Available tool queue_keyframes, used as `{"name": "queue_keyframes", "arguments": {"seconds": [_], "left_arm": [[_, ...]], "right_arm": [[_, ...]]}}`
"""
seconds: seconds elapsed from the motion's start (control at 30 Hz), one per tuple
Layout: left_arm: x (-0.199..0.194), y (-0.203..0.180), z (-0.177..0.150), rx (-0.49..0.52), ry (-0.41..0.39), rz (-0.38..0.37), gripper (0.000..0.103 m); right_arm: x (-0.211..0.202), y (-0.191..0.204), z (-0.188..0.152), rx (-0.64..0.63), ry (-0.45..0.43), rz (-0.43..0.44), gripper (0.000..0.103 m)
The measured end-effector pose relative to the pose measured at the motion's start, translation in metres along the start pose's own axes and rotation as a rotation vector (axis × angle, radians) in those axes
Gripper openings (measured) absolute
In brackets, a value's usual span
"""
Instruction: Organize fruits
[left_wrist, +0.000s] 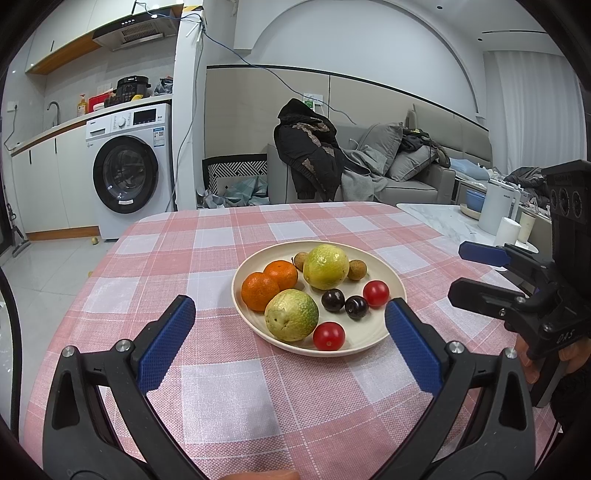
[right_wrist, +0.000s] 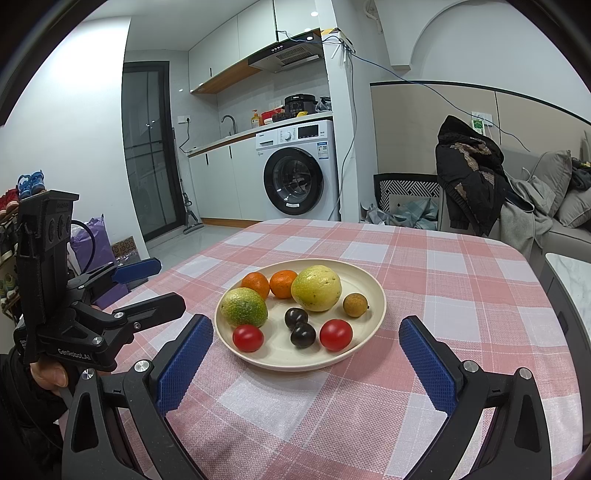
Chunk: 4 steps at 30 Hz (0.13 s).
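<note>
A cream plate (left_wrist: 369, 334) (right_wrist: 365, 286) sits mid-table on the pink checked cloth. It holds two yellow-green fruits (left_wrist: 328, 266) (right_wrist: 316, 288), two oranges (left_wrist: 259, 290) (right_wrist: 283, 283), two dark cherries (left_wrist: 333, 300) (right_wrist: 303, 334), two red tomatoes (left_wrist: 328, 335) (right_wrist: 335, 334) and small brown longans (left_wrist: 357, 269) (right_wrist: 355, 304). My left gripper (left_wrist: 290, 317) is open and empty, just in front of the plate. My right gripper (right_wrist: 306, 334) is open and empty, its fingers either side of the plate's near rim. Each gripper shows in the other's view, the right one (left_wrist: 476, 273) and the left one (right_wrist: 147, 284).
A white marble side table (left_wrist: 439, 218) with a kettle (left_wrist: 496, 206) and cups (left_wrist: 508, 230) stands at the right. A sofa with clothes (left_wrist: 314, 155) is behind the table. A washing machine (right_wrist: 299, 177) stands far back.
</note>
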<state>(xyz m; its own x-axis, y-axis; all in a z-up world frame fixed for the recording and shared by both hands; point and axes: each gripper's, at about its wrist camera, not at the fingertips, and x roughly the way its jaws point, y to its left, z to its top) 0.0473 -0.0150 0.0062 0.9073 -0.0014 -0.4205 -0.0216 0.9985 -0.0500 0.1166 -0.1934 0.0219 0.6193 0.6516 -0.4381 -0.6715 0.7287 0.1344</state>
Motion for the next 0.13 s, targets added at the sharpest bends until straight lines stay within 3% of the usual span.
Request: {"name": "queue_keyframes", "arguments": {"seconds": [0.13], "left_arm": [[-0.0002, -0.0001, 0.0006, 0.002, -0.003, -0.001, 0.103]], "right_arm": [[-0.0001, 0.0, 0.0, 0.0, 0.0, 0.0, 0.103]]}}
